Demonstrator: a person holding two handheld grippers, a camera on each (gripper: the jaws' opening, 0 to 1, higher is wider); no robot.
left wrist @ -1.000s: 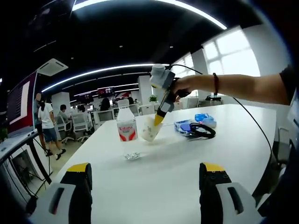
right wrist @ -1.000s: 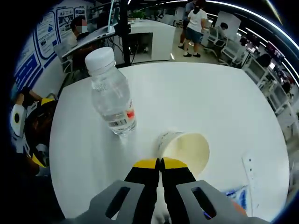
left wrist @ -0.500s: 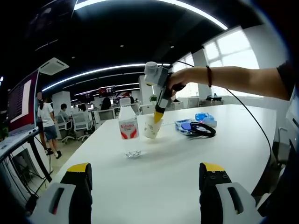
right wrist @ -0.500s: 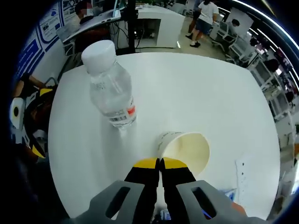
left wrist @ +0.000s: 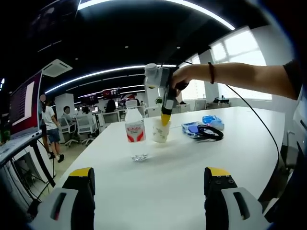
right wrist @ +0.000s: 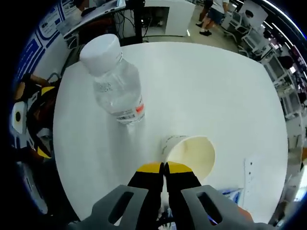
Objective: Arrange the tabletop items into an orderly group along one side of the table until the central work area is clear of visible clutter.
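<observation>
Left gripper view adds black headphones [left wrist: 207, 133] beyond the wide-open left claw [left wrist: 150, 203]; right claw [right wrist: 164, 167] pinches the paper cup [right wrist: 191, 154] rim beside the water bottle [right wrist: 116, 88].

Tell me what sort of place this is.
Most likely an open-plan office: long white table, rows of desks with office chairs behind it, strip ceiling lights, and a wall screen at the side.

Clear glossy plastic bottle [right wrist: 116, 93]; matt paper cup [right wrist: 191, 154]; smooth white tabletop [left wrist: 163, 177].
</observation>
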